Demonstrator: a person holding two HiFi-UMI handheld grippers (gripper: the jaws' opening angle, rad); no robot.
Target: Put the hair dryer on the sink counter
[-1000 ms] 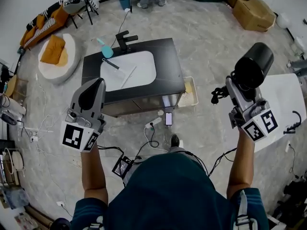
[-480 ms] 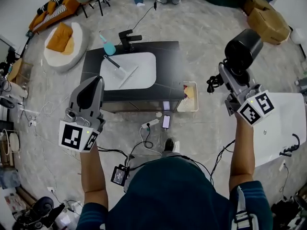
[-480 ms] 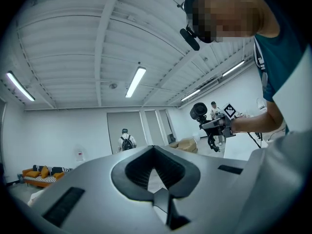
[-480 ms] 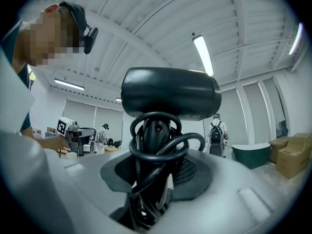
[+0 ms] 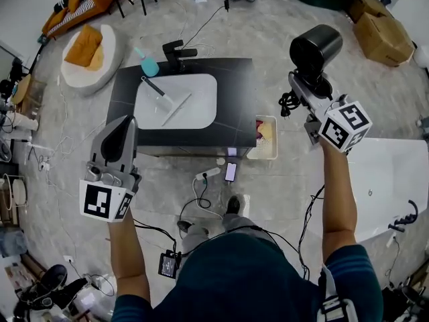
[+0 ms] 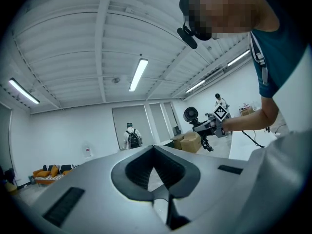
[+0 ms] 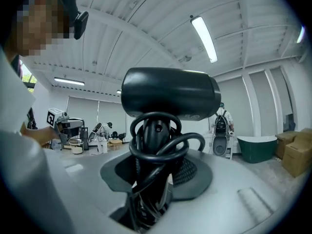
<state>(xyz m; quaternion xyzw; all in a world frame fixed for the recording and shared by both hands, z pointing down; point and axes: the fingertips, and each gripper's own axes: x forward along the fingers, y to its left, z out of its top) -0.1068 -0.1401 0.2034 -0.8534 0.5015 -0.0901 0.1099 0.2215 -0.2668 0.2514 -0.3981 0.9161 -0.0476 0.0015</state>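
Observation:
The black hair dryer is up in the air to the right of the sink counter, its handle clamped in my right gripper. In the right gripper view the hair dryer stands upright between the jaws of the right gripper, with its black cord looped round the handle. The counter is black, with a white basin and a black faucet. My left gripper hovers in front of the counter's left corner, shut and empty. The left gripper points up at the ceiling.
A teal bottle stands by the faucet and a brush lies across the basin. On the floor are a white basket, a phone, a power strip and cables. A white tub is at right, cardboard boxes behind.
My right gripper has carried the hair dryer leftward and farther out, closer to the counter's right side. The left gripper has dropped back slightly. The person has stepped nearer.

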